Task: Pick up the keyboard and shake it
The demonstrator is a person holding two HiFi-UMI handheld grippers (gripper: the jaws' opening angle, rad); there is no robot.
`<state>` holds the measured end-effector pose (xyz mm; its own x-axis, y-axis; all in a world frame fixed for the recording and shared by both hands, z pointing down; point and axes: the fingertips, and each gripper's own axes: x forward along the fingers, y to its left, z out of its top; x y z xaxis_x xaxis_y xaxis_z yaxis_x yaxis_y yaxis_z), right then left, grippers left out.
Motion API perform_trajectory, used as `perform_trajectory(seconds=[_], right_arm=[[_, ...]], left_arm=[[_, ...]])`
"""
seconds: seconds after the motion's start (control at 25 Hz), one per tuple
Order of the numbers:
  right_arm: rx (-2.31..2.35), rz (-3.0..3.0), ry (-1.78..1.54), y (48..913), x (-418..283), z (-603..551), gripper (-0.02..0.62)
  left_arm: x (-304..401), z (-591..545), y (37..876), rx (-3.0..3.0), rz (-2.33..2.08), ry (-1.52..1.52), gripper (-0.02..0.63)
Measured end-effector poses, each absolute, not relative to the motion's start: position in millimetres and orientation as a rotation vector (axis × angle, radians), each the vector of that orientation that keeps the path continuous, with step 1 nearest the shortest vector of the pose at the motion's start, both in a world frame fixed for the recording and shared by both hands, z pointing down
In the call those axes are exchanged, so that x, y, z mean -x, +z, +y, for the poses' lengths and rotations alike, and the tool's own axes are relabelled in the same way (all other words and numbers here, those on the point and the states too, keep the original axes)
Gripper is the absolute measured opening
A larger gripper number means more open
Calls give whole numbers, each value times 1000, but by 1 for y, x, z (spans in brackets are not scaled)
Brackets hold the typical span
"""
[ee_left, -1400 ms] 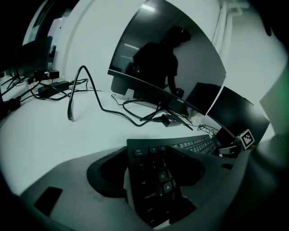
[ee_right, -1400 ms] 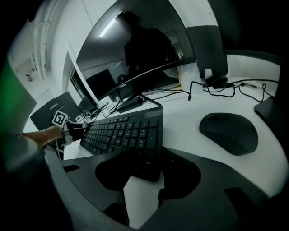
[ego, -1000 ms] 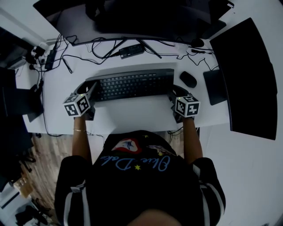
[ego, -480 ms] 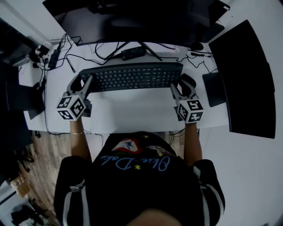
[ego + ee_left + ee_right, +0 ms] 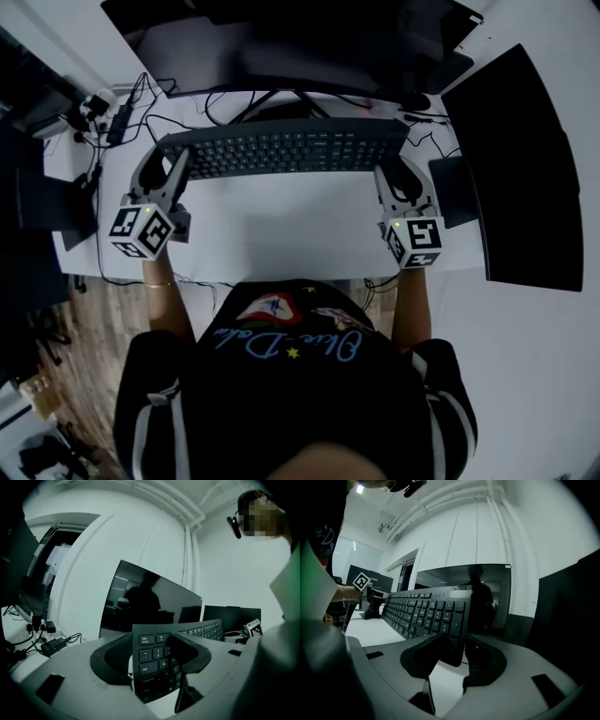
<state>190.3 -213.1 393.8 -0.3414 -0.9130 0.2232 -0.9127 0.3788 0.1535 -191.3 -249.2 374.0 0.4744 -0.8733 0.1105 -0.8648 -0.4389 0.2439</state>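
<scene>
The keyboard (image 5: 281, 150) is held clear of the white bench (image 5: 281, 230), over its far half and just in front of the big monitor (image 5: 281, 47). Its key face is tipped toward the person. Its long axis runs left to right, straight across between the two hands.

The left gripper (image 5: 167, 169) is clamped on the left end, by the escape and tab keys, with its fingers (image 5: 110, 656) spread fairly wide to take the board edge-on. The right gripper (image 5: 398, 173) pinches the right end by the number pad, its fingers (image 5: 422, 656) set narrower on the board's thin edge.

Neither hand is nearer, as each holds one end. A shake looks to depend on both ends moving together, so the board neither twists nor slips out.

A second dark screen (image 5: 511, 159) lies on the bench to the right. Cables (image 5: 122, 117) trail at the far left.
</scene>
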Motion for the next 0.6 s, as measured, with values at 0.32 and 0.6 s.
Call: perform_trajectory(seconds=[0.32, 0.6], right_arm=[[-1657, -2407, -247, 349, -188, -208, 137], [-1687, -2412, -392, 325, -189, -205, 133]], left_arm=[[193, -245, 340, -2516, -1506, -132, 235], [191, -243, 329, -2546, -1489, -167, 253]])
